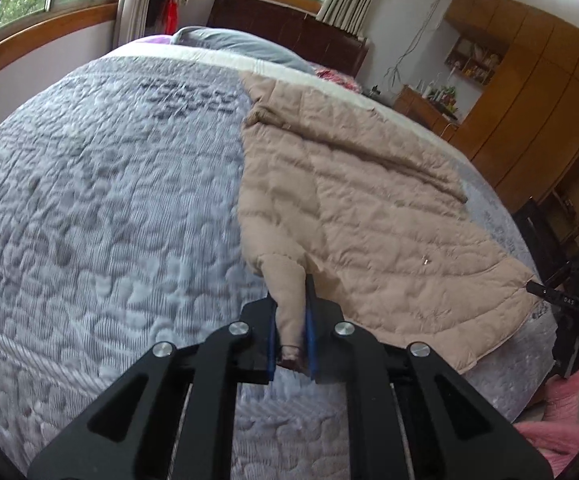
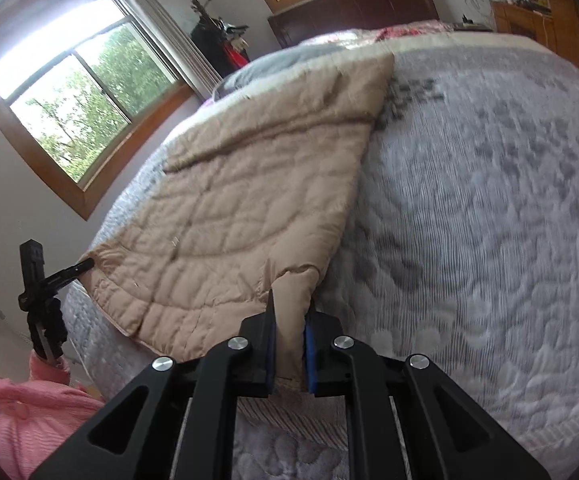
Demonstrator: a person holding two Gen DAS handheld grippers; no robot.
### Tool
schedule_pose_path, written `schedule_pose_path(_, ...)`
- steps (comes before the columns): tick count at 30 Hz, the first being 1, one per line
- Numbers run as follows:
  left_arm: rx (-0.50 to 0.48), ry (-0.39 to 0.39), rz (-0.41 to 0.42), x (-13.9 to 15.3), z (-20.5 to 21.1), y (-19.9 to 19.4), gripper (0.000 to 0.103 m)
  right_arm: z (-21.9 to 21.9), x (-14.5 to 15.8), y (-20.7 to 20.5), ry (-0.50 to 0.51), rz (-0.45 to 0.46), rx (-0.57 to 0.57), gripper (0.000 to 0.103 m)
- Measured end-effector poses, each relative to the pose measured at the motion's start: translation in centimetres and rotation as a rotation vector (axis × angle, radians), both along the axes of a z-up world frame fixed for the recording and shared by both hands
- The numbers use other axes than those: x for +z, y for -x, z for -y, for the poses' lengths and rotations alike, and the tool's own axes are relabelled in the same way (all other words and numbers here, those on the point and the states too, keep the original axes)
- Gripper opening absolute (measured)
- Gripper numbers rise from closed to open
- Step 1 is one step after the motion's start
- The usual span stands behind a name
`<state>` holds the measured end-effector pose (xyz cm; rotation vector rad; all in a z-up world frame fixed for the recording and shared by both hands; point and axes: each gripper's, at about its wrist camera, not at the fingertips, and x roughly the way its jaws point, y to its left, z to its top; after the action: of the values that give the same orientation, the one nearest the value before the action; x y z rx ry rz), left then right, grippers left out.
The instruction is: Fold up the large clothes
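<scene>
Both pinching near corners of beige quilted jacket (image 1: 353, 200) (spread on grey bed (image 1: 109, 200)): left gripper (image 1: 292, 328), right gripper (image 2: 290, 336).

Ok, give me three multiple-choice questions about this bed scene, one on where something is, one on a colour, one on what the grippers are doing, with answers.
1. Where does the beige quilted padded coat lie?
A. on the grey quilted bedspread
B. on the floor
C. over a chair

2. What colour is the knitted fabric below the bed's edge?
A. green
B. pink
C. black

3. What are the left gripper and right gripper doing?
A. both open and empty
B. one holds a hanger
C. each shut on coat fabric

Answers: 1 A, the coat is spread flat on the bedspread. 2 B, pink knit shows at the lower corner in the right wrist view. 3 C, beige cloth sits pinched between the blue pads of each gripper.
</scene>
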<state>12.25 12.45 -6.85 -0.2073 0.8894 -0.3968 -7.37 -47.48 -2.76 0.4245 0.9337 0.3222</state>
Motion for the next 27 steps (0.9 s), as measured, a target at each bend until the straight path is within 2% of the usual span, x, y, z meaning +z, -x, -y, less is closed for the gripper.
schedule_pose_path(7, -0.008, 0.032, 0.076, 4.3, 1.2, -6.3, 0.009, 1.1, 5.2, -4.3, 0.008, 0.102, 0.021, 0.011)
schedule_pose_path(11, 0.016, 0.062, 0.097, 6.3, 2.0, -11.1, 0.009, 2.0, 7.6, -8.4, -0.023, 0.128, 0.022, 0.011)
schedule_pose_path(14, 0.035, 0.054, 0.136, 7.7, 3.1, -15.0, 0.009, 2.7, 9.1, -12.5, -0.033, 0.126, 0.012, 0.011)
schedule_pose_path(21, 0.083, 0.011, 0.173, 8.8, 5.9, -22.9, 0.009, 4.0, 9.3, -21.3, -0.057, 0.059, -0.017, 0.011)
schedule_pose_path(27, 0.130, -0.039, 0.104, 6.4, 8.1, -29.8, 0.009, 5.6, 7.0, -27.3, -0.078, -0.022, -0.065, 0.011)
